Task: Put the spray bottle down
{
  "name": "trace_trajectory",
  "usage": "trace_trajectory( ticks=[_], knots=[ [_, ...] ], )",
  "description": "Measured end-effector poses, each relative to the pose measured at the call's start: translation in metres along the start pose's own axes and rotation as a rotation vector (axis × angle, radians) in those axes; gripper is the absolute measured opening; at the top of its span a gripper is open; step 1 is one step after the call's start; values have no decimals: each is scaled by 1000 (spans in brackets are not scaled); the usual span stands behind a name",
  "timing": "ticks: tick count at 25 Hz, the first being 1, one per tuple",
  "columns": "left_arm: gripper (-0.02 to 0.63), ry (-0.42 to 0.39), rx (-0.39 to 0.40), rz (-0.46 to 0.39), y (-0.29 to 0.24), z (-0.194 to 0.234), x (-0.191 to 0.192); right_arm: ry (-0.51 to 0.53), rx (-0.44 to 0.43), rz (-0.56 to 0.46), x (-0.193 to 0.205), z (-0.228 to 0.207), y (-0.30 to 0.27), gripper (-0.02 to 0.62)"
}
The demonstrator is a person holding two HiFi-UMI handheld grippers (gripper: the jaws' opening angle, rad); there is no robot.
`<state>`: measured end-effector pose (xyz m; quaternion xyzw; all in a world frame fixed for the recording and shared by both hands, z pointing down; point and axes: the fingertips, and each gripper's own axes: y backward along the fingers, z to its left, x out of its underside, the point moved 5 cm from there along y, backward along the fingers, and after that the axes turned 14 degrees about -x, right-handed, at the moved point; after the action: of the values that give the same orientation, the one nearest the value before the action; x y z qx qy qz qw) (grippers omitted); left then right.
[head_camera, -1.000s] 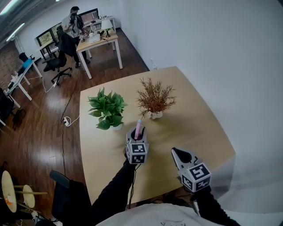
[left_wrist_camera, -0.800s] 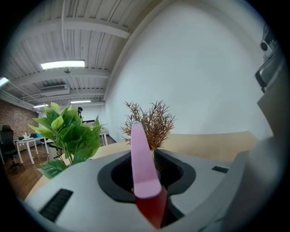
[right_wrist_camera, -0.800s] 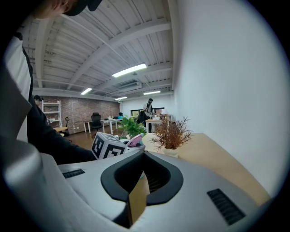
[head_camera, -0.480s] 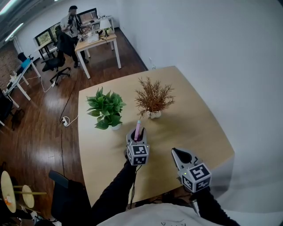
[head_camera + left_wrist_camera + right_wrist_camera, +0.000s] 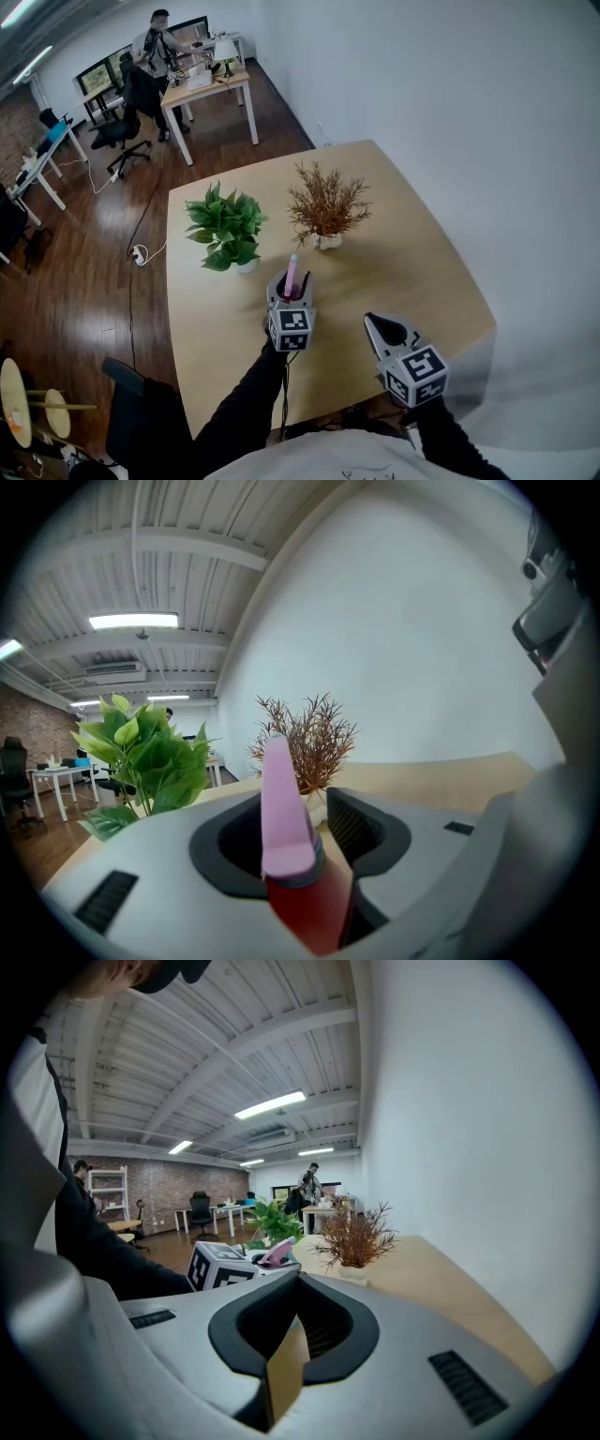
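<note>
The spray bottle [image 5: 292, 273], pink head on a red body, stands upright between the jaws of my left gripper [image 5: 291, 287] over the wooden table [image 5: 412, 253]. In the left gripper view the bottle [image 5: 281, 808] leans toward the left jaw, and a strip of table shows between it and the right pad [image 5: 349, 825]. The jaws are opening with the bottle still between them. My right gripper [image 5: 386, 330] hovers at the table's near right with its tips together and nothing in it; its own view shows the bottle's pink head [image 5: 278, 1252] off to the left.
A green leafy plant [image 5: 225, 230] and a dried brown plant [image 5: 325, 208], each in a small white pot, stand just beyond the bottle. A white wall runs along the right. Desks, chairs and a person are far back on the wooden floor.
Both grippers and the bottle stay where they were. Only the head view shifts slightly, and the person at the far desks moves.
</note>
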<state>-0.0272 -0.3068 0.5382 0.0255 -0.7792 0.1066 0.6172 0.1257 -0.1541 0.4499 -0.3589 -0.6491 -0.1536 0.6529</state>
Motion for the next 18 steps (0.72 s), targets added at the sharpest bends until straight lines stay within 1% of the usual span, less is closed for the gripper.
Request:
trace_trajectory(
  ticks=[2, 4, 6, 9, 13, 15, 18],
  knots=[
    [243, 10, 25, 1, 2, -1, 1, 4, -2, 1, 0, 1, 0, -20],
    [273, 12, 34, 11, 6, 0, 2, 5, -7, 0, -1, 3, 0, -20],
    [275, 12, 31, 7, 12, 3, 2, 6, -14, -2, -2, 5, -1, -20],
    [275, 35, 23, -17, 28, 9, 0, 9, -25, -8, -3, 7, -3, -20],
    [275, 85, -25, -4, 63, 35, 1, 10, -37, -20, -5, 10, -7, -20],
    [275, 111, -25, 4, 83, 46, 3, 9, -42, -25, -4, 11, -10, -21],
    [275, 128, -12, 21, 110, 58, 5, 9, -47, -29, -3, 10, -13, -20]
  ],
)
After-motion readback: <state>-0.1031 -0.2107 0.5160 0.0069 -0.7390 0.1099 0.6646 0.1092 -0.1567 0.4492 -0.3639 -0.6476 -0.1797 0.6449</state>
